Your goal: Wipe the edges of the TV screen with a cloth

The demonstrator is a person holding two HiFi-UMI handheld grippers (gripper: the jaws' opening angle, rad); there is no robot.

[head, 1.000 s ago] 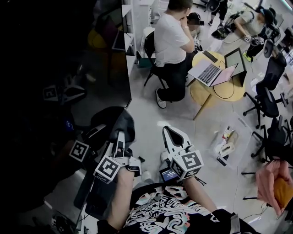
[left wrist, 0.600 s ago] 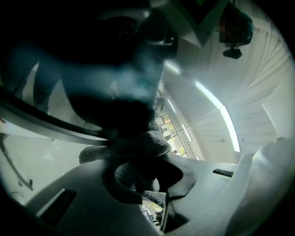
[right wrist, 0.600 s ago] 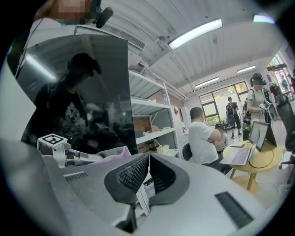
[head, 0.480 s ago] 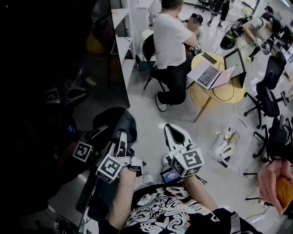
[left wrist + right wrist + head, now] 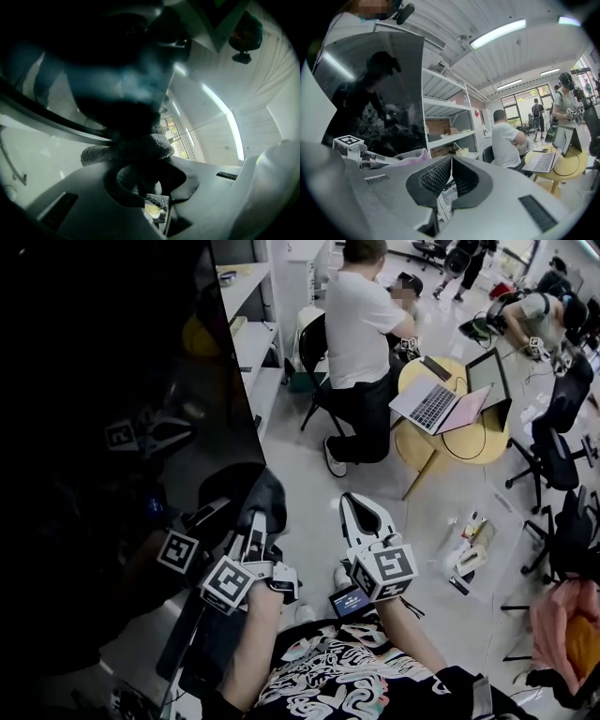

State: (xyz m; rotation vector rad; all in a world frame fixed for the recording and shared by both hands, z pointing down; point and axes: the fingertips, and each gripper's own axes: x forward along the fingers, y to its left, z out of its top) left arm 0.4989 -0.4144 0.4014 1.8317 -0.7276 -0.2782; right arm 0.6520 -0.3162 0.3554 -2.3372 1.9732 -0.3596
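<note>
Since a second ago, the left gripper (image 5: 255, 521) and cloth (image 5: 267, 495) sit slightly further toward 3 o'clock, by the TV's (image 5: 112, 362) 5 o'clock corner. Its fingers clamp a bunched wad of the cloth, which presses against the dark edge. At its 3 o'clock the right gripper (image 5: 356, 505) hovers, fingers closed on nothing. As I judge the risks, the wad is small, so a hard drag could pull it free or let bare fingers scrape the TV. Pressing near the corner with nothing steadying the TV could also rock it.
</note>
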